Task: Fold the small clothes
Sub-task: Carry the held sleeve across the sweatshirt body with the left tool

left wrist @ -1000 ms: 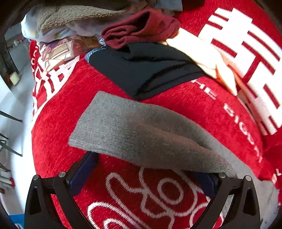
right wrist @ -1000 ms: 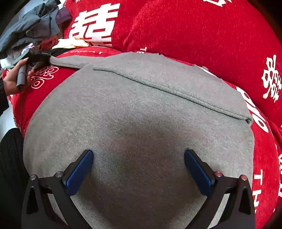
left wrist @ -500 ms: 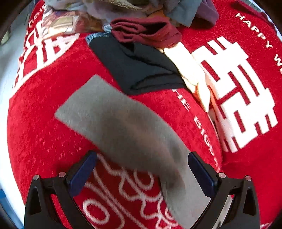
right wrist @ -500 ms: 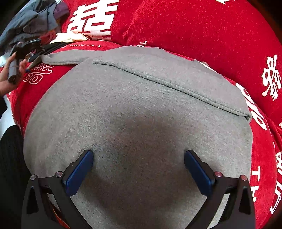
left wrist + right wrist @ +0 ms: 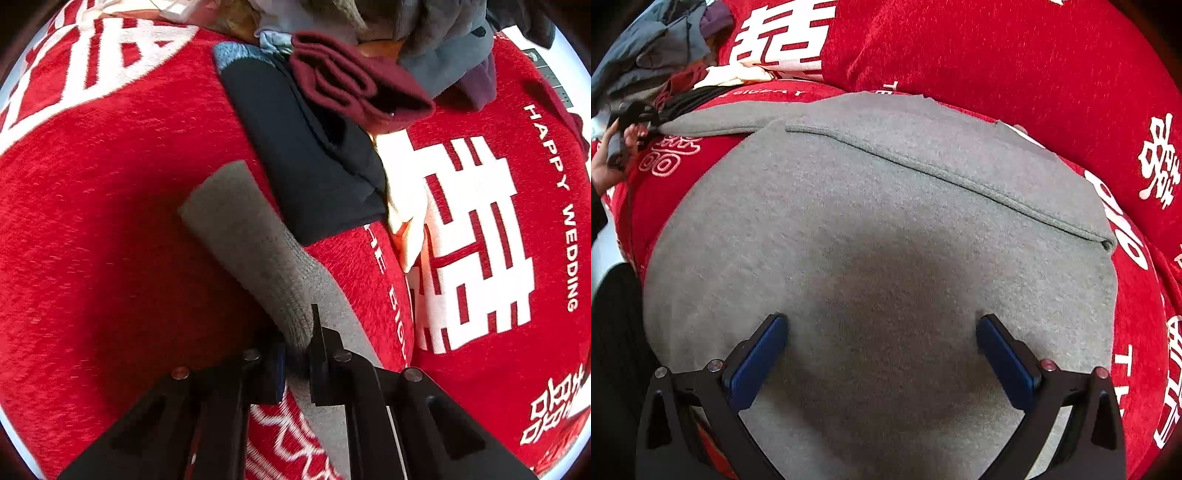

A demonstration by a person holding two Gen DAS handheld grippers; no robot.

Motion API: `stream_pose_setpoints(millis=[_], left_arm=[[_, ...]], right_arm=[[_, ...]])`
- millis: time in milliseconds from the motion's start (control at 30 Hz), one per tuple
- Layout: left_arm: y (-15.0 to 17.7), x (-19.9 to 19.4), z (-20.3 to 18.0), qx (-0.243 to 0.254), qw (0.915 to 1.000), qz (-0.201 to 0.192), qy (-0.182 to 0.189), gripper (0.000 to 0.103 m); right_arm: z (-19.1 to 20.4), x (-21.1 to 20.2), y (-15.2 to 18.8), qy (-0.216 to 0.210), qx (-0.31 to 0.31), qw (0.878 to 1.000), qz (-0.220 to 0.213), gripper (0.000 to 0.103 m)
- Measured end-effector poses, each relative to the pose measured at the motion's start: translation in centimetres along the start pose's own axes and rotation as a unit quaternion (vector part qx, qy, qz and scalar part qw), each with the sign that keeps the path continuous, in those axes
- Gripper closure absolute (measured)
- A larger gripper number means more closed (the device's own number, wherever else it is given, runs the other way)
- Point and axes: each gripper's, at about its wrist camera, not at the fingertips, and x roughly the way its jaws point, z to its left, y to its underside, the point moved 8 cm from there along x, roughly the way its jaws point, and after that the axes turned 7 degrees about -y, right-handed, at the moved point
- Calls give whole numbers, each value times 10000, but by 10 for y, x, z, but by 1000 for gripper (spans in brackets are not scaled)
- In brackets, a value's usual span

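Note:
A grey sweater [image 5: 886, 221] lies spread flat on a red blanket [image 5: 1137, 332]. Its long sleeve [image 5: 251, 240] runs out toward the clothes pile. My left gripper [image 5: 297, 343] has its jaws closing on that sleeve partway along, and the pads pinch the knit, with the cuff end free beyond them. In the right wrist view the left gripper [image 5: 635, 114] shows far left at the sleeve, held by a hand [image 5: 605, 166]. My right gripper [image 5: 881, 325] is open over the sweater's body, its blue pads [image 5: 757, 362] resting on the fabric.
A pile of clothes sits just beyond the sleeve: a black garment [image 5: 306, 162], a folded maroon one [image 5: 351, 88], a cream cloth [image 5: 406, 229] and grey items [image 5: 443, 44]. A red cushion [image 5: 997, 55] with white characters backs the sweater. A dark trouser leg [image 5: 613, 332] is at the left edge.
The left gripper swung and rolled along the sleeve, then went from wide open to shut on it. The right gripper stayed put, open on the sweater's body.

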Motion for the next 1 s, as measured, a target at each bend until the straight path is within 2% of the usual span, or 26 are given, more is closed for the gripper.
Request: stream_pose_setpoints(millis=[100,233,367,500,567,633,667,700,733,800,900,1000], left_arm=[[4,-14,-10,404,9989,-203,-108,93],[10,-38,-35,950,9934,-610,-212,93],[17,-53,-52,1455,9838,-903,-532,93],[20,-64,-65,1730,9778,-1000,-627,93],[21,-71,-69,1804,9764,-1034,-589,93],[20,-76,-76,1910,9739,-1088,-562,93],[20,-77,-81,1965,9726,-1111,-555,93],[21,-79,-85,2023,9713,-1123,-555,93],[23,-81,-91,2089,9697,-1138,-558,93],[29,-84,-105,2279,9640,-1224,-611,93],[43,-88,-128,2578,9554,-1298,-628,93],[69,-85,-157,2909,9470,-1251,-543,93]], right_arm=[[14,-15,-36,-217,-194,9990,-342,0],[33,1,-95,-89,-621,9968,-491,0],[54,58,-159,-69,-484,9983,-308,0],[66,133,-208,371,-113,9992,86,0],[75,159,-215,515,-29,9982,317,0],[89,187,-211,591,-75,9954,747,0],[103,191,-213,782,-382,9943,608,0],[114,191,-214,665,-607,9942,589,0],[130,191,-212,374,-836,9937,652,0],[141,173,-214,102,-959,9946,381,1],[118,135,-209,148,-880,9960,-39,1],[58,104,-187,311,-378,9987,-143,1]])
